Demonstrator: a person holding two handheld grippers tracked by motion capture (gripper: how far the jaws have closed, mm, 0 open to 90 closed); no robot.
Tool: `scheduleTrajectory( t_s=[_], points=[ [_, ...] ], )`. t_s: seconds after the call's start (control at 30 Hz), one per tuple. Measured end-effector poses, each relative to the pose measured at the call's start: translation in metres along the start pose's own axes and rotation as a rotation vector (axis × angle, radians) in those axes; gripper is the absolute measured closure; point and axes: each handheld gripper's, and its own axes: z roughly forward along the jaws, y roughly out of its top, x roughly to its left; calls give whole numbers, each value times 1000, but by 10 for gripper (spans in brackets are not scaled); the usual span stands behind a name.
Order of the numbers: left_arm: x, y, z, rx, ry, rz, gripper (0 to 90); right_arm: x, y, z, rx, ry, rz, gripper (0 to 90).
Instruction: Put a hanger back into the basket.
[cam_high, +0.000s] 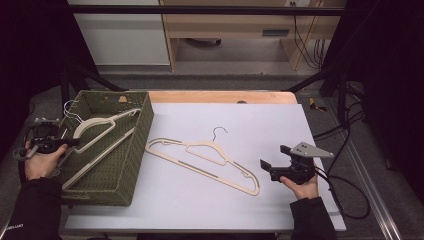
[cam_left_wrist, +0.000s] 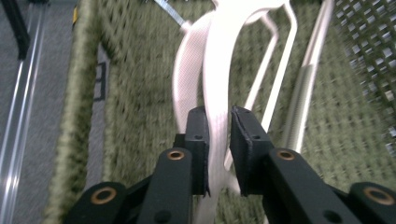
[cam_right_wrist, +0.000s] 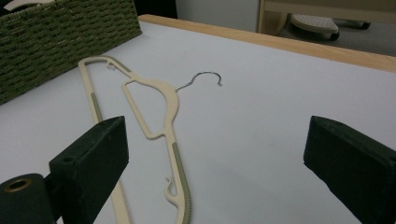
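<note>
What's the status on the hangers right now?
Left claw loosening around hanger inside basket. Right claw open, empty. Second hanger on table, unobstructed.

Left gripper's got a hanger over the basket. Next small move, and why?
Probably open the left gripper wider and lift clear: the cream hanger between its jaws already lies inside the green wicker basket, and a gap shows at one pad.
</note>
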Motion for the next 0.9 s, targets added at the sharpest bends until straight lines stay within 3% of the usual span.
scheduleTrajectory(
  t_s=[0.23, 0.37, 0.47, 0.67, 0.8, 0.87, 0.9],
  points=[
    [1, -4, -2, 13, 16, -26, 719, 1, -1, 3, 9, 7, -5, 72],
    [-4, -6, -15, -27, 28, -20, 662, 1, 0, 3, 5, 7, -6, 73],
    [-11, -7, -29, -86, 5, -8, 640, 1, 0, 3, 4, 8, -5, 74],
    [-41, -5, -54, -245, -83, 48, 547, 1, 1, 3, -1, 10, -6, 75],
    [-71, -2, -64, -350, -158, 100, 446, 1, 2, 3, -8, 7, -9, 75],
    [-87, -1, -67, -404, -209, 124, 362, 0, 2, 3, -10, 7, -10, 75],
    [-97, -1, -69, -430, -237, 145, 362, 0, 2, 3, -11, 9, -10, 75]
  ],
)
